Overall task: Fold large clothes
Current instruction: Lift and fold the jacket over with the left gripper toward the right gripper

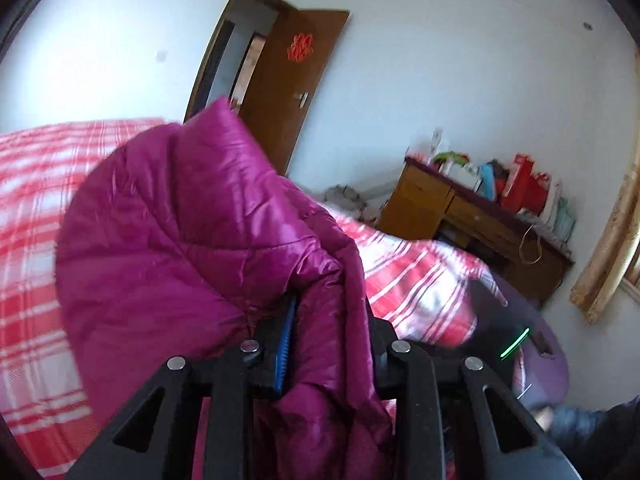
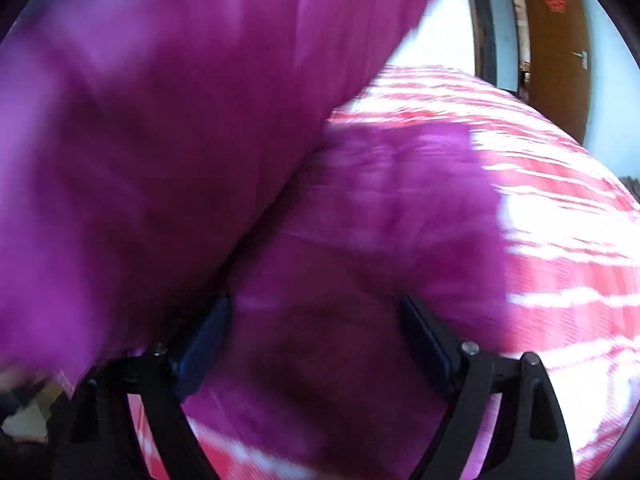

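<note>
A magenta quilted puffer jacket [image 1: 180, 220] is lifted above the red-and-white plaid bed [image 1: 32, 200]. My left gripper [image 1: 328, 314] is shut on a fold of its fabric, which bunches between the blue pad [image 1: 286, 332] and the other finger and hangs down past them. In the right wrist view, which is blurred, the jacket [image 2: 160, 140] fills the left and middle, part raised and part lying on the bed [image 2: 560, 240]. My right gripper [image 2: 314, 308] is open, its jaws wide apart over the lying fabric and not pressing on it.
A brown door [image 1: 296, 92] stands open in the white wall behind the bed. A wooden desk [image 1: 460, 216] loaded with bags is to the right, with a curtain [image 1: 608, 248] beyond it. A person's purple sleeve [image 1: 552, 376] shows at lower right.
</note>
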`<state>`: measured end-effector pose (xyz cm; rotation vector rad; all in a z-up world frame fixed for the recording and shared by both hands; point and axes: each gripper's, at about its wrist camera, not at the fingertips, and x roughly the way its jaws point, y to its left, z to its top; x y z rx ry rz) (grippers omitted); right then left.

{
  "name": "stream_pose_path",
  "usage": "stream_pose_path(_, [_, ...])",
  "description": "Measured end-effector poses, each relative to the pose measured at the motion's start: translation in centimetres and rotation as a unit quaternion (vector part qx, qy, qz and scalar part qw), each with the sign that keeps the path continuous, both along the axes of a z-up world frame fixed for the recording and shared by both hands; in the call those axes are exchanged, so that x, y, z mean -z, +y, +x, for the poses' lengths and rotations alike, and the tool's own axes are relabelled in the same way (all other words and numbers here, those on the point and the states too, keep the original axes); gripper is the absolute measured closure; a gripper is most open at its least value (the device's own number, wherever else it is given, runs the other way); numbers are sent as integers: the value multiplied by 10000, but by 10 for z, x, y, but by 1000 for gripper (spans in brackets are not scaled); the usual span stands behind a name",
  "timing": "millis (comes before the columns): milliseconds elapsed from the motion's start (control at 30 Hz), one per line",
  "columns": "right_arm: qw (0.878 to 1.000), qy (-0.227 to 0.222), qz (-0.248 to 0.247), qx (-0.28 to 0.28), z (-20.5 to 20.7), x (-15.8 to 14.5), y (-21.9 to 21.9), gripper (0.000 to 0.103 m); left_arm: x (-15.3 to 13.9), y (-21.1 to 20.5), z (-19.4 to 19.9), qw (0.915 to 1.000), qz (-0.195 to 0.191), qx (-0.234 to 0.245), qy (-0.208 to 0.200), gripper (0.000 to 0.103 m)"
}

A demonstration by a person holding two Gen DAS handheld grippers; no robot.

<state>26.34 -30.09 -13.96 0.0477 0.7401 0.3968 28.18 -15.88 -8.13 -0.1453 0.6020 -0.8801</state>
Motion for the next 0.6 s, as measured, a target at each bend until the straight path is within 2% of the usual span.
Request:
stream_pose_path(100, [9969, -142, 161, 760, -18, -20, -69, 13, 27, -15, 0, 9996, 238, 29, 167, 72])
stream_pose_path(167, [9896, -375, 245, 1369, -23, -39, -100, 12, 38, -30, -6, 9983, 582, 51, 26, 71])
stream_pose_path(200, [9861, -586, 443, 1488, -24, -53, -111, 12, 37, -33, -11, 9974, 720, 44, -69, 70])
stream_pose_path(267, [9832, -873, 929, 1304, -20, -76, -114, 12, 35, -41, -16, 9952, 946, 23, -268, 67])
stream_pose_path(300, [9839, -910, 1170, 995, -13, -87, -105, 12, 35, -43, -17, 9942, 1030, -2, -320, 66])
stream_pose_path(367, [9817, -766, 1719, 273, 6, -98, -84, 16, 32, -48, -23, 9921, 1163, -25, -461, 63])
stream_pose_path(400, [9756, -621, 2099, -139, 20, -102, -71, 16, 33, -48, -21, 9914, 1205, -32, -513, 61])
stream_pose_path(433, [9724, -464, 2252, -386, 30, -102, -58, 16, 32, -48, -26, 9902, 1261, -49, -596, 60])
stream_pose_path(500, [9709, 97, 2246, -828, 61, -96, -30, 21, 29, -44, -32, 9884, 1345, -63, -700, 55])
stream_pose_path(567, [9750, 535, 2044, -694, 84, -81, -19, 25, 25, -35, -45, 9867, 1393, -21, -834, 48])
stream_pose_path(600, [9773, 779, 1926, -413, 92, -69, -21, 27, 24, -28, -52, 9859, 1413, -19, -899, 47])
